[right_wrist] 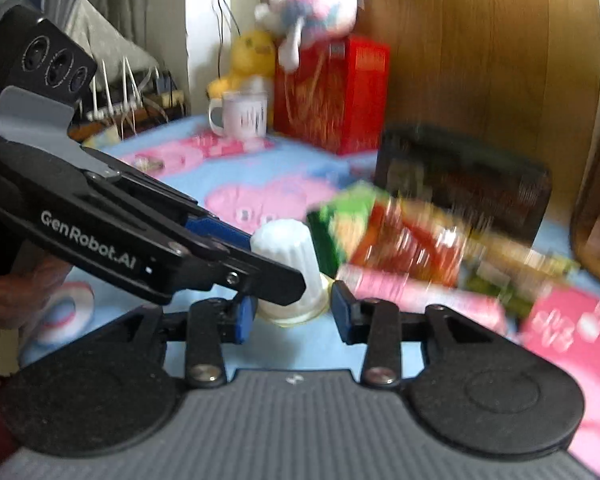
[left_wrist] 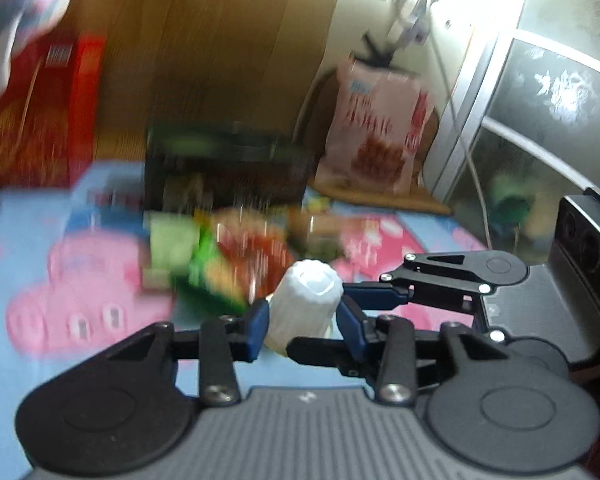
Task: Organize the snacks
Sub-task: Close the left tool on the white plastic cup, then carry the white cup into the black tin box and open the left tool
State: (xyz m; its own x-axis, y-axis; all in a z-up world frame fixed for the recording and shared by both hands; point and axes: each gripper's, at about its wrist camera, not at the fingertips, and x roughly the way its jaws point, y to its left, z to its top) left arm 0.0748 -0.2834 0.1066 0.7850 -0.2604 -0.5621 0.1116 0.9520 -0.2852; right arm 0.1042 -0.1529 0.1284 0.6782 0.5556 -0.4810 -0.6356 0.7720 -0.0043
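A small white ribbed container (left_wrist: 304, 300) with a yellowish clear rim hangs over the blue and pink cloth. My left gripper (left_wrist: 304, 316) is shut on it, blue pads pressed against both sides. In the right wrist view the left gripper (right_wrist: 268, 256) reaches in from the left and clamps the container (right_wrist: 284, 248) high up. My right gripper (right_wrist: 294, 314) stands open around the container's rim, a narrow gap on each side. Blurred snack packs, green and red (right_wrist: 384, 236), lie just behind. A black mesh basket (right_wrist: 460, 184) stands beyond them.
A red box (right_wrist: 332, 92) with a plush toy (right_wrist: 316, 4) on top stands at the back, a white mug (right_wrist: 244, 114) beside it. Pink packets (right_wrist: 572, 320) lie at the right. A tape roll (right_wrist: 64, 312) lies at the left. A wooden panel (left_wrist: 220, 40) rises behind.
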